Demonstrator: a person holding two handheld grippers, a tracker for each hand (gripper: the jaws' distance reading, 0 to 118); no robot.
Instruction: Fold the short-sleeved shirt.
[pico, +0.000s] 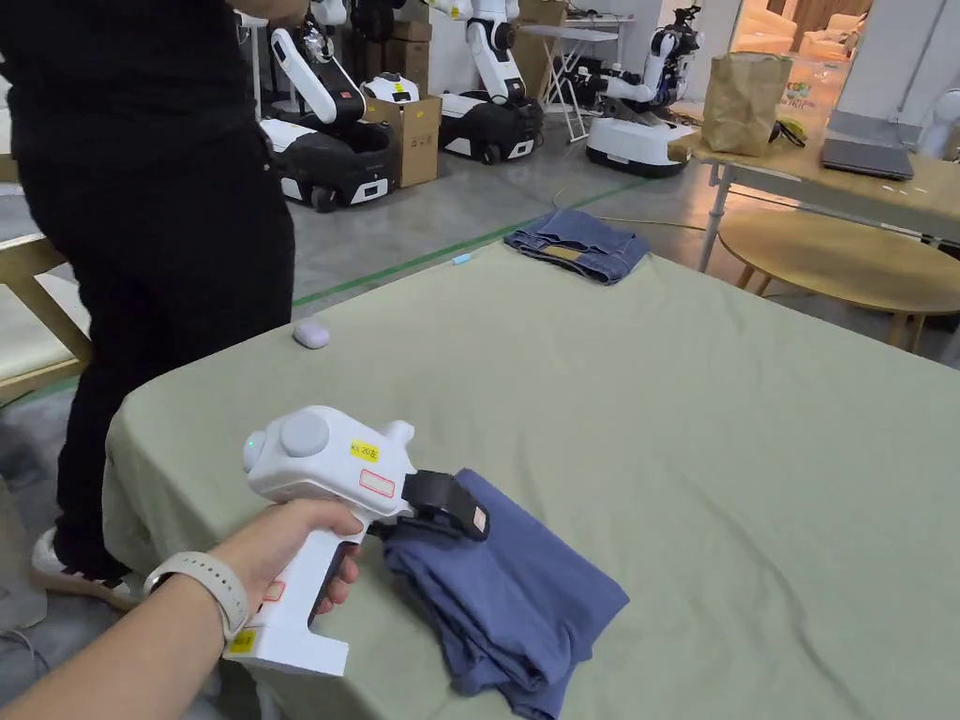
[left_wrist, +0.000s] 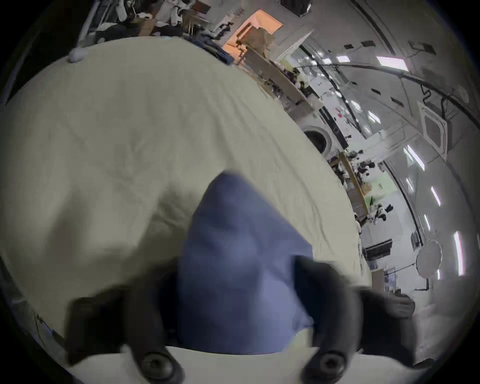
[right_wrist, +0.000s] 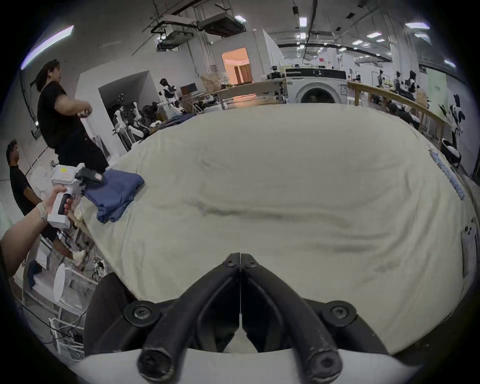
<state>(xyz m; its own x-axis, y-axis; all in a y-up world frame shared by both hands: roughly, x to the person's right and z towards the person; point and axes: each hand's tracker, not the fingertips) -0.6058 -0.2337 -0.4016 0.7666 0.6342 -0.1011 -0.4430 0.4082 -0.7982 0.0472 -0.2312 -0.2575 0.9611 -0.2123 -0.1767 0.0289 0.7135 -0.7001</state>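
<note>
Head view: one folded blue shirt (pico: 516, 591) at the near left corner of the green-covered desk (pico: 712, 422), one left gripper (pico: 448, 511) at its edge, one folded pair of jeans (pico: 578, 245) at the far edge, one small white object (pico: 311, 334).

Left gripper view: two jaws apart, blue cloth between them, blurred; grip on it cannot be told.

Right gripper view: one right gripper (right_wrist: 241, 259) above bare cover, jaws together on nothing; two people standing at left.

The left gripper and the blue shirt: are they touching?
Touching. In the head view the left gripper rests on the blue shirt; the left gripper view shows cloth between its jaws.
</note>
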